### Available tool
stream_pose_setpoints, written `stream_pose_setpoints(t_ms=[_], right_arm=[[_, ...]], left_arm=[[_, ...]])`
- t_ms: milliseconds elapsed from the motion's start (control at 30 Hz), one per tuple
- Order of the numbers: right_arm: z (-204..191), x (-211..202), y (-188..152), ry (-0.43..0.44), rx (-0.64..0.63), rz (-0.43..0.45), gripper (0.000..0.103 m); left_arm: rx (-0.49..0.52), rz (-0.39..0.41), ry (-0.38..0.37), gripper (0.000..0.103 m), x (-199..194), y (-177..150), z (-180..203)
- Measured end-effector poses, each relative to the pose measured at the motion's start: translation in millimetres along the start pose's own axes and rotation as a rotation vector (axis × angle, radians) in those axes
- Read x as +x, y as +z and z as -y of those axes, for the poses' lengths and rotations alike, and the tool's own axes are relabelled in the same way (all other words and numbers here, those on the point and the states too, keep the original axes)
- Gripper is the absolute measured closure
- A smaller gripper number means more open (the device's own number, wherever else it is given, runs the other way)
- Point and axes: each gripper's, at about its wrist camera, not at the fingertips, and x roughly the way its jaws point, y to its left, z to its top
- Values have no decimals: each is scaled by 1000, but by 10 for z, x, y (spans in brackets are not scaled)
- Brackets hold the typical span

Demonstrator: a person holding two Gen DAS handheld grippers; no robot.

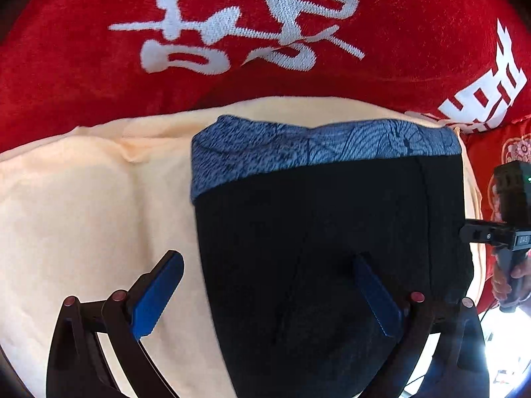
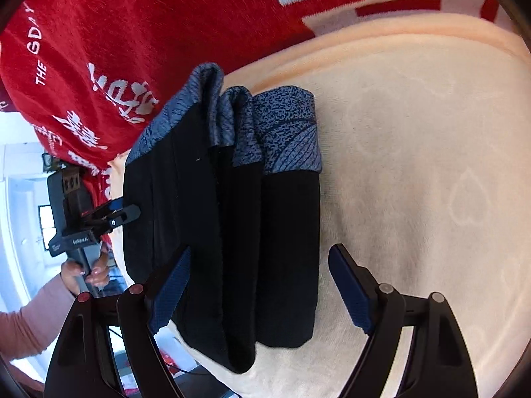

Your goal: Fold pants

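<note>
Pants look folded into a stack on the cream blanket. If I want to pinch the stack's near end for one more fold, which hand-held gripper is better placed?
Right, probably. The right hand-held gripper stands open, straddling the near end of the pants. The left hand-held gripper is open too, but only one finger is over them; the other hangs over the cream blanket.
</note>
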Motion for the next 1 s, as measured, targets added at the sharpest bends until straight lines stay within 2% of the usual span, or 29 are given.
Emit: stream_pose_setpoints(t_ms=[133, 233, 267, 300, 467, 533, 600, 667, 800, 1000], right_arm=[[87, 59, 84, 96, 6, -13, 17], [117, 114, 126, 109, 33, -26, 18], [136, 109, 144, 102, 56, -27, 21], [149, 98, 146, 93, 69, -29, 27], [8, -2, 120, 80, 50, -6, 47], [-28, -54, 96, 109, 57, 3, 58], [-43, -122, 45, 157, 74, 11, 62], [-77, -183, -14, 169, 70, 11, 62], [-171, -223, -168, 200, 94, 4, 62], [-404, -204, -665, 225, 127, 23, 62]], left_arm=[[-20, 9, -43, 0, 120, 11, 0], [-57, 10, -66, 0, 172, 3, -2], [-76, 14, -65, 0, 167, -13, -8], [-92, 19, -61, 1, 154, -26, -8], [-91, 83, -39, 26, -36, -119, 151], [-108, 102, -44, 35, -147, -148, 185], [-134, 116, -65, 40, -253, -171, 177], [-140, 130, -85, 40, -384, -234, 163], [-92, 120, -72, 40, -562, -400, 265], [-109, 79, -72, 40, -731, -794, 234]])
